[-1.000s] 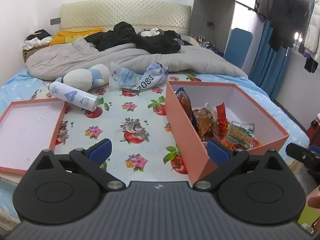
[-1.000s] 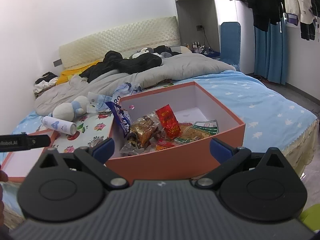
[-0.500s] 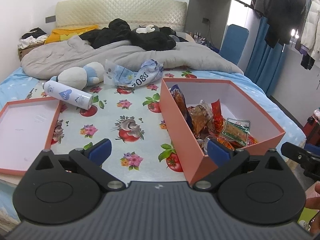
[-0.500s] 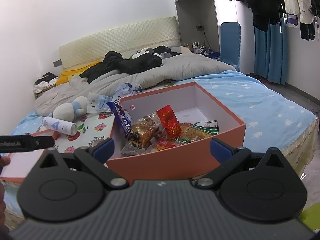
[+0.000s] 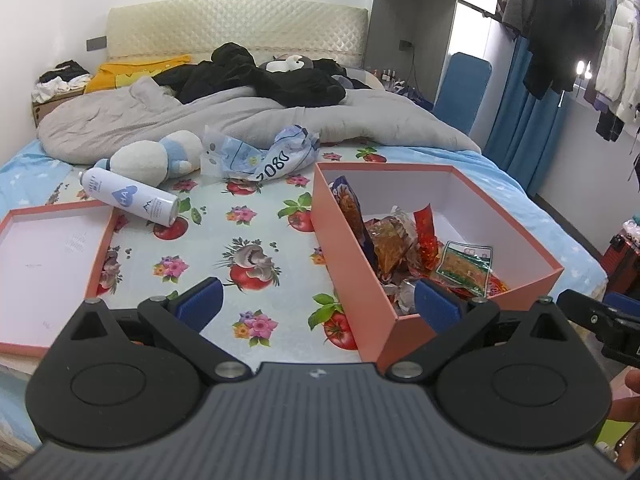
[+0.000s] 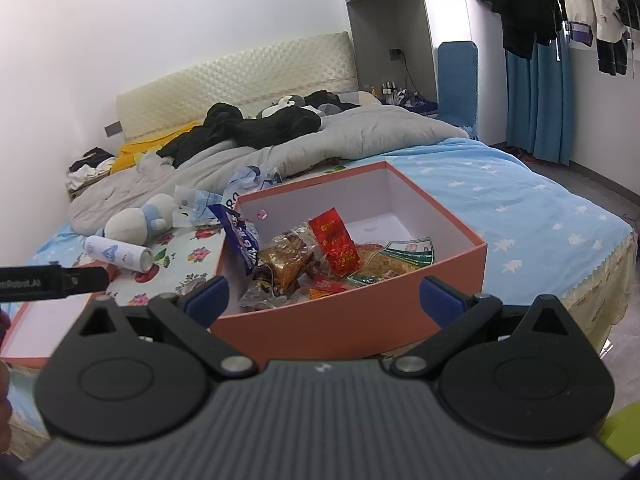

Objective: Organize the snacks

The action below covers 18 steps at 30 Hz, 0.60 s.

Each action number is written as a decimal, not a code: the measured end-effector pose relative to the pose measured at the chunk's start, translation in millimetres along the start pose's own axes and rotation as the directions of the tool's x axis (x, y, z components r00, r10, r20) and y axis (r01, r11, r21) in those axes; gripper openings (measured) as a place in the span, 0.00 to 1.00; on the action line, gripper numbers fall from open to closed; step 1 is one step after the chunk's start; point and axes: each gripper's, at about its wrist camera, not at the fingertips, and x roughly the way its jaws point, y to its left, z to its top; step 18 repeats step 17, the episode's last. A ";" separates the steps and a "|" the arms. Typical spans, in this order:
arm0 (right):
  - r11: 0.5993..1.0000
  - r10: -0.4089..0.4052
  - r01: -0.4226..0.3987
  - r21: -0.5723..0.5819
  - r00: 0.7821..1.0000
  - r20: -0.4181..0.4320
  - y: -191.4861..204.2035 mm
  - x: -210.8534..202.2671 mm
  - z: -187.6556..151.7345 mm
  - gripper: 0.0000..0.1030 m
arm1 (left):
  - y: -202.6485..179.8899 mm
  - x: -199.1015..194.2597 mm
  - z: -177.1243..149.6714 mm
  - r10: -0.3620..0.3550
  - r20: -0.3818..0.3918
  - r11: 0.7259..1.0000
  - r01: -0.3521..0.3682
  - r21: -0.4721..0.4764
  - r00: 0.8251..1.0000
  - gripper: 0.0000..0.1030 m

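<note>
An orange cardboard box (image 5: 344, 236) (image 6: 360, 324) stands open on the bed and holds several snack packets: a blue one (image 6: 240, 240), a brown one (image 6: 288, 256), a red one (image 6: 336, 240) and a green one (image 5: 464, 266). Its lid (image 5: 44, 256) lies upturned at the left. My left gripper (image 5: 318, 306) is open and empty, above the flowered mat near the box's front left corner. My right gripper (image 6: 324, 298) is open and empty, just in front of the box's near wall.
A white spray can (image 5: 128, 200), a plush toy (image 5: 152, 160) and crumpled blue-white bags (image 5: 260, 156) lie on the flowered mat (image 5: 248, 232). A grey duvet (image 5: 160, 120) and dark clothes (image 5: 256, 76) fill the bed's far half. The bed's edge is to the right.
My left gripper has drawn back and tilted a little, so the box and mat sit lower and smaller in its view. My right gripper has barely moved. Both stay open.
</note>
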 end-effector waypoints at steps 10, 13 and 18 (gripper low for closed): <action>1.000 0.006 -0.006 -0.001 1.000 0.006 1.4 -1.1 0.4 1.00 | 1.4 -4.7 1.5 0.000 0.010 1.000 0.000 -0.004 1.000 1.00; 1.000 0.006 -0.006 -0.001 1.000 0.006 1.7 -1.1 0.5 1.00 | 2.5 -5.5 2.1 -0.013 0.009 1.000 0.013 -0.009 1.000 1.00; 1.000 0.008 -0.008 -0.001 1.000 0.008 4.2 -1.4 1.1 1.00 | 1.2 -6.2 3.2 -0.019 0.012 1.000 0.019 -0.007 1.000 1.00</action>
